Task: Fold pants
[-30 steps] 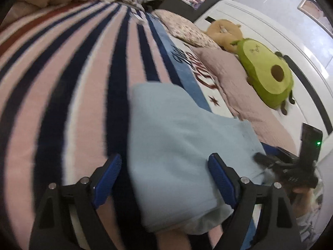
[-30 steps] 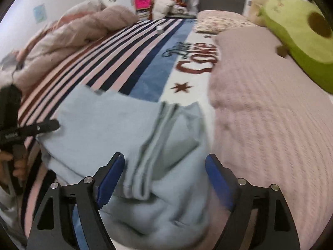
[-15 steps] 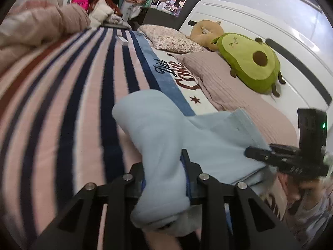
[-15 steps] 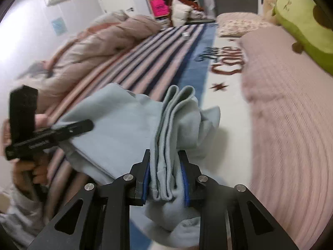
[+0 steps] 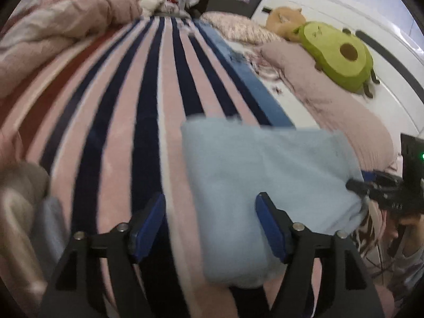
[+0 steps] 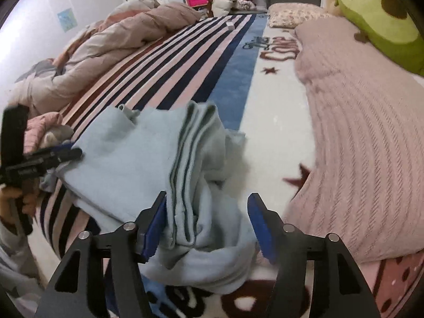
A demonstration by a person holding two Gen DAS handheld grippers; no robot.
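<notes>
Pants (image 6: 127, 159), pale blue, lie folded on the striped blanket (image 5: 111, 122) near the bed's near edge.

Both grippers have just been opening. The left gripper (image 5: 209, 222) stands with its blue pads wide apart over the left edge of the folded cloth, one pad above the stripes, the other above the pants, neither pressing. The right gripper (image 6: 206, 222) also has its jaws apart, with the bunched waistband folds between them; its left pad lies just against the cloth, the right one clear of it. A pink knitted throw (image 6: 357, 137) lies beside the pants toward the headboard, with an avocado plush (image 5: 341, 55) beyond it.
</notes>
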